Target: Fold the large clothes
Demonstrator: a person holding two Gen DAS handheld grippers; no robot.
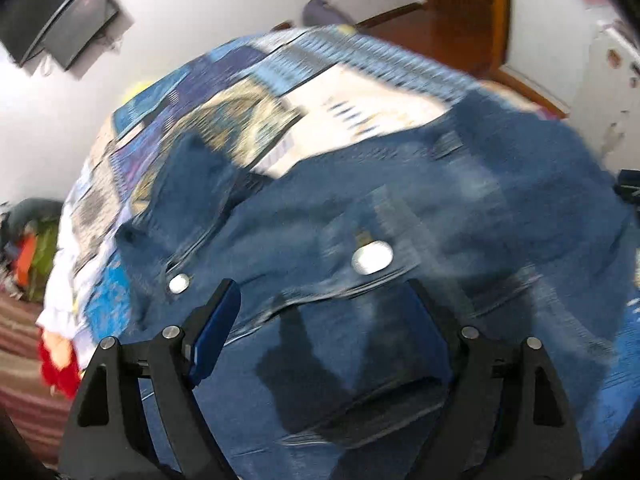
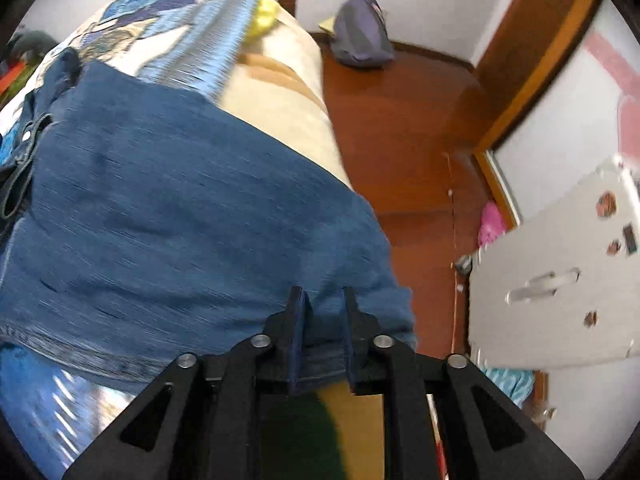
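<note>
A large blue denim garment [image 1: 400, 208] with metal buttons [image 1: 372, 258] lies spread on a bed with a patterned blue and cream cover [image 1: 248, 112]. My left gripper [image 1: 320, 304] is open just above the denim, nothing between its fingers. In the right wrist view the same denim [image 2: 180, 200] hangs over the bed's edge. My right gripper [image 2: 322, 300] is nearly closed, with the garment's hem pinched between its fingers. Both views are motion-blurred.
A dark screen [image 1: 60, 16] hangs on the white wall. Coloured items [image 1: 32, 256] lie on the floor at left. A wooden floor [image 2: 400, 120] with a grey bag [image 2: 360, 32], a wooden door frame [image 2: 532, 56] and a white cabinet [image 2: 560, 264] lie to the right.
</note>
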